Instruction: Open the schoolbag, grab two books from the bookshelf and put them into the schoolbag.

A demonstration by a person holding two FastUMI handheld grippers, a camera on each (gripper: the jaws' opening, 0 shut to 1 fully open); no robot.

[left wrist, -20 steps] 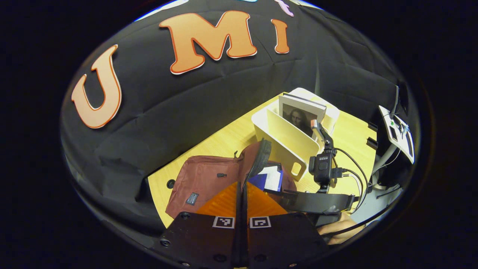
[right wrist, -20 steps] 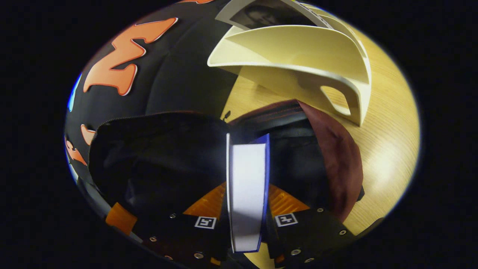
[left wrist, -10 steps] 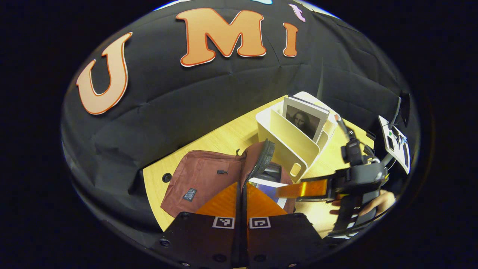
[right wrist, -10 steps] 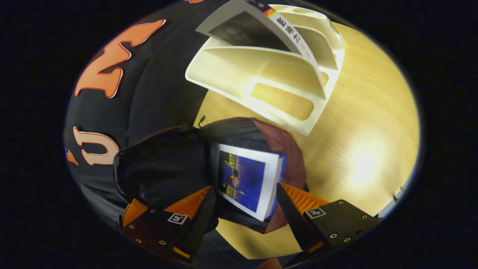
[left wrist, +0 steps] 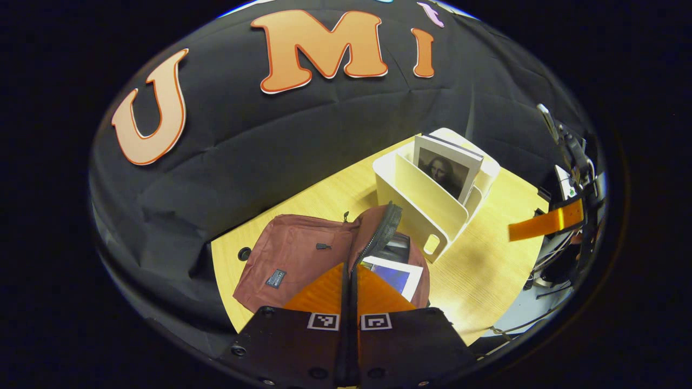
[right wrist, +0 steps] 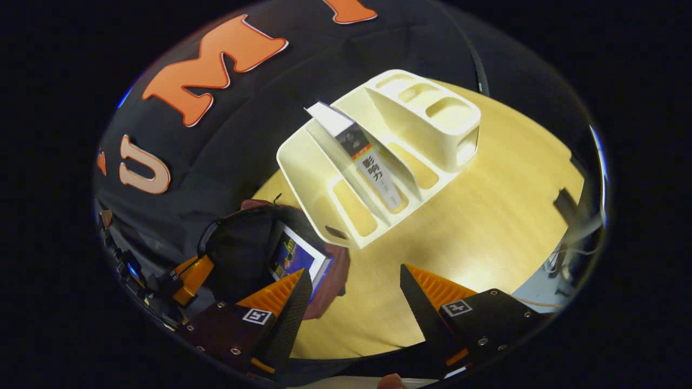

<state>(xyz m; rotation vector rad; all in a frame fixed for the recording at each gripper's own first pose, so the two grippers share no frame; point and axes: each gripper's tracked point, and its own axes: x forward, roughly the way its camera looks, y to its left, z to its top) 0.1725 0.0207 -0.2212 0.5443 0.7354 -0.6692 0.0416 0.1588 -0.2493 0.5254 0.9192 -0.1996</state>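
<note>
The maroon schoolbag (left wrist: pixel 292 259) lies open on the wooden table, its flap raised. My left gripper (left wrist: pixel 350 273) is shut on the flap's zipper edge and holds it up. A blue book (left wrist: pixel 397 274) rests inside the bag's mouth; it is the same blue book (right wrist: pixel 297 256) in the right gripper view. The cream bookshelf (left wrist: pixel 427 208) stands just behind the bag with one portrait-cover book (left wrist: pixel 448 170) upright in it. My right gripper (right wrist: pixel 354 275) is open and empty, above the table between the schoolbag (right wrist: pixel 332 281) and the bookshelf (right wrist: pixel 454 116). The shelved book's spine (right wrist: pixel 370 165) faces it.
The right gripper's orange finger (left wrist: pixel 546 224) shows at the far right in the left gripper view, over the table's right edge. Cables and a white device (left wrist: pixel 565 189) sit beyond that edge. A cable hole (left wrist: pixel 244 253) lies left of the bag. Bare tabletop (right wrist: pixel 486 216) spreads right of the shelf.
The right gripper opened and let the blue book go into the bag, then drew back and up toward the bookshelf. The left gripper kept the flap held.
</note>
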